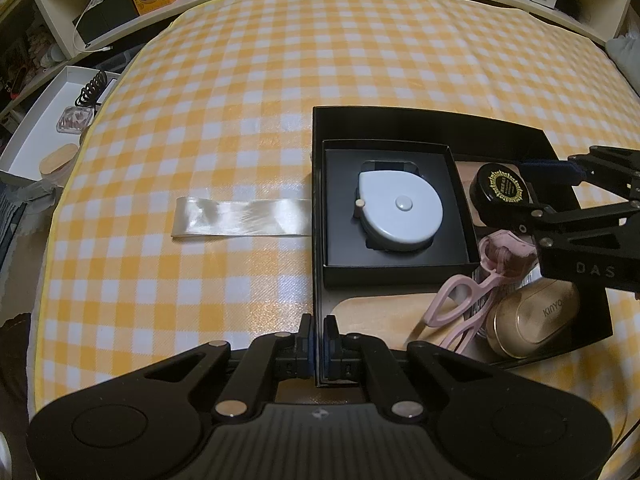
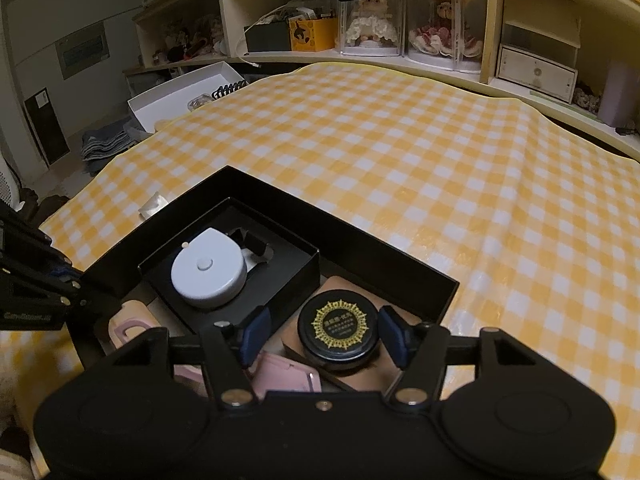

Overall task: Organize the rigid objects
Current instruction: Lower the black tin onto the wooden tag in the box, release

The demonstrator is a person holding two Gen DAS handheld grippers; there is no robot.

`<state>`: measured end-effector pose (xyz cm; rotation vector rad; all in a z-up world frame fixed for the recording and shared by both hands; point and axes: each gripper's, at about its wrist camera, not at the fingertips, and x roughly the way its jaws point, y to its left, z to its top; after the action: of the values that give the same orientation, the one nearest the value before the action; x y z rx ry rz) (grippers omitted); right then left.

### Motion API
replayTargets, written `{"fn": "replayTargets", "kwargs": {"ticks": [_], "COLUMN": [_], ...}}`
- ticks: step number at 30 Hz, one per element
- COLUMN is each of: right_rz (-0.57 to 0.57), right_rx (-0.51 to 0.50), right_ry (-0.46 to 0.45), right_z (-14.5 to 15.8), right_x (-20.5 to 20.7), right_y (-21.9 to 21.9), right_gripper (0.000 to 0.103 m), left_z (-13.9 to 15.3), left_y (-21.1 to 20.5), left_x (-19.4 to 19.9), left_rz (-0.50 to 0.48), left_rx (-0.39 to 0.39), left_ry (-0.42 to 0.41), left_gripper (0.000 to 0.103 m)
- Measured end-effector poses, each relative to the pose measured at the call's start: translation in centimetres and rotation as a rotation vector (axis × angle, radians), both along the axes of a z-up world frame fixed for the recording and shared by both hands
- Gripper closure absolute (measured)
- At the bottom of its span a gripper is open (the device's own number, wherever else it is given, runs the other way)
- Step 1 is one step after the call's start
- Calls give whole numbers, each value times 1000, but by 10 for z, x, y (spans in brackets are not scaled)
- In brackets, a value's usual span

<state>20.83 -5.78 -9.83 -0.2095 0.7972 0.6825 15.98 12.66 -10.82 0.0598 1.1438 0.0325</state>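
down on the yellow-and-white checked cloth (image 1: 248, 92) covering the tabletop: a large, shallow black cardboard box (image 1: 400, 114), matte, square-cornered, long axis running left to right in the left wrist view. inside its left part, a smaller black square box (image 1: 456, 250) holding a smooth pale-blue plastic tape measure (image 1: 400, 210), round on one side, flat on the other, flat end toward the far wall, round button centred on top. just right of it, a round glossy black jar with a gold sunburst label (image 2: 339, 330), lid up, resting on a tan surface. nearer, a pink plastic eyelash curler (image 1: 468, 300), loop handles toward the camera, head partly hidden under the right tongs. beside it, a rounded gold metallic case marked "kinyo" (image 1: 532, 320), part covered by the same arm. left of the box, a flat strip of shiny cream satin ribbon (image 1: 240, 218), long axis left to right, one end touching the box wall.

left tongs (image 1: 318, 334) pinched shut on the near-left wall of the large box. right tongs (image 2: 324, 338) spread wide, blue pads on either side of the jar, not touching it.
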Motion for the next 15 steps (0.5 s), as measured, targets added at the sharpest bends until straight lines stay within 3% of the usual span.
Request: {"fn": "replayTargets", "kwargs": {"ticks": [6, 10, 15], "right_rz": [-10, -27, -54], "right_rx": [53, 103, 134], "right_ry": [-17, -43, -92], "right_z": [19, 42, 72], "right_x": [-5, -11, -23], "right_y": [-5, -11, -16], "right_gripper": [37, 22, 16], "left_z": [0, 0, 0], "left_y": [0, -1, -1], "left_x": [0, 0, 0], "left_rz": [0, 0, 0], "left_rx": [0, 2, 0], "left_ry": [-1, -1, -1], "left_gripper": [99, 99, 99]}}
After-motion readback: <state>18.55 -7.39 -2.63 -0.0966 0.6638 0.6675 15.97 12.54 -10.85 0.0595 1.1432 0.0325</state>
